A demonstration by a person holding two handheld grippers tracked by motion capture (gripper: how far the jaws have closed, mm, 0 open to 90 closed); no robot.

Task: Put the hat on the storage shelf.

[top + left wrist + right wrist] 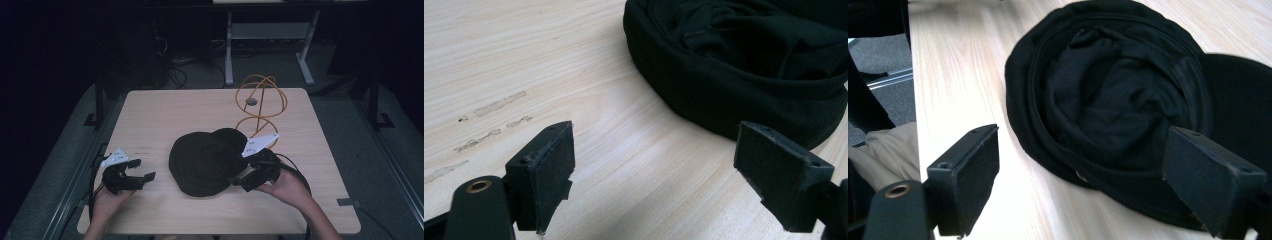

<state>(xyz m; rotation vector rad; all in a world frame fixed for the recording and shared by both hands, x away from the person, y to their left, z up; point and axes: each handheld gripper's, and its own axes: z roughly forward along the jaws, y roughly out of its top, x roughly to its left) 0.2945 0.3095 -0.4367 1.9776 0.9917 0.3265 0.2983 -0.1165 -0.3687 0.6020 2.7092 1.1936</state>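
A black cap [205, 160] lies upside down in the middle of the wooden table [175, 110], its brim pointing to the back right. My left gripper [141, 169] rests on the table to the cap's left, open, with bare wood between its jaws [654, 165]; the cap [744, 65] lies just beyond them. My right gripper [240, 176] is at the cap's front right edge, open. In the right gripper view the cap's rim [1118, 85] lies between and ahead of the spread jaws of that gripper [1083, 170], and one jaw overlaps the cap's edge.
An orange wire stand [260, 100] with rings rises at the back right of the table, behind the cap. Faint scuff marks [494, 105] streak the wood by my left gripper. A desk frame [270, 45] and cables stand on the dark floor beyond the table.
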